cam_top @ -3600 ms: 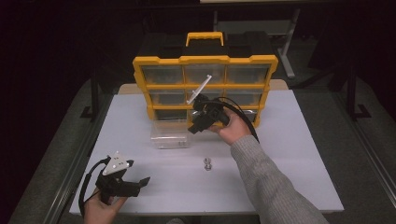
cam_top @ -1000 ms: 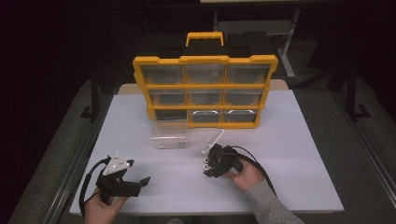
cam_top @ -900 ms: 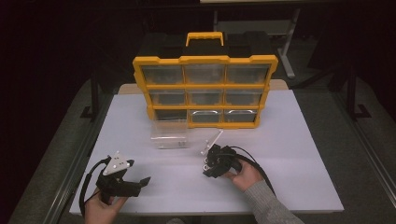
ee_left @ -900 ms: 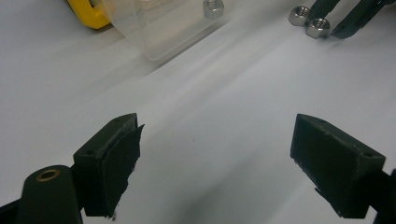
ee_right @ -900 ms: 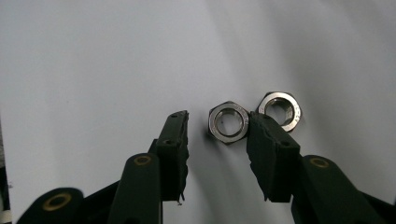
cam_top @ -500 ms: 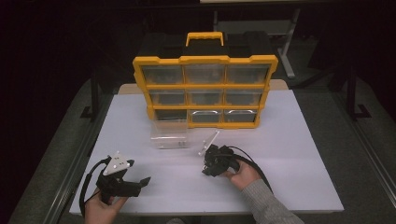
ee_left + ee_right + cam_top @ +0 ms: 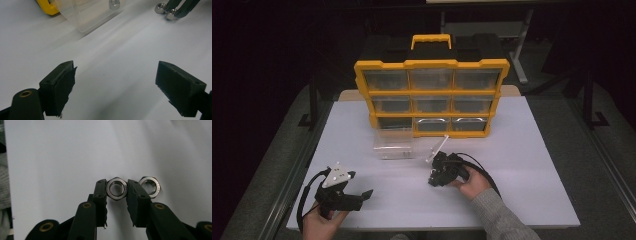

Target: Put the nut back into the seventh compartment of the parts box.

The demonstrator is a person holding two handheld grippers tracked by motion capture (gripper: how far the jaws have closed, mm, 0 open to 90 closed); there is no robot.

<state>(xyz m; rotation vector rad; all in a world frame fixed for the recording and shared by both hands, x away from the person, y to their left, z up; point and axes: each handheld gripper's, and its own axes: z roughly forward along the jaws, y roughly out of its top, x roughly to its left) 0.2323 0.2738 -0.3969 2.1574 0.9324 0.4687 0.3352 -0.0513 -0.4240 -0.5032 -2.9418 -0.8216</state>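
My right gripper (image 7: 116, 191) points down at the white table, and its jaws have just been closing on a steel hex nut (image 7: 116, 188), which now sits pinched between the pads. A second hex nut (image 7: 150, 185) lies just right of the right jaw, touching it. In the high view the right gripper (image 7: 435, 177) is at the table's centre front. My left gripper (image 7: 360, 183) rests at the front left, open with nothing between its jaws (image 7: 116, 82). The left gripper view shows both nuts (image 7: 160, 8) far off.
A yellow drawer organizer (image 7: 432, 95) stands at the back of the table. One clear drawer (image 7: 393, 145) is out on the table in front of it, with a nut (image 7: 114, 4) inside. The white table (image 7: 522, 165) has dark floor on both sides.
Since the earliest frame my right gripper came down from the organizer's front to the table by the nuts. Over the last second neither hand has visibly shifted.
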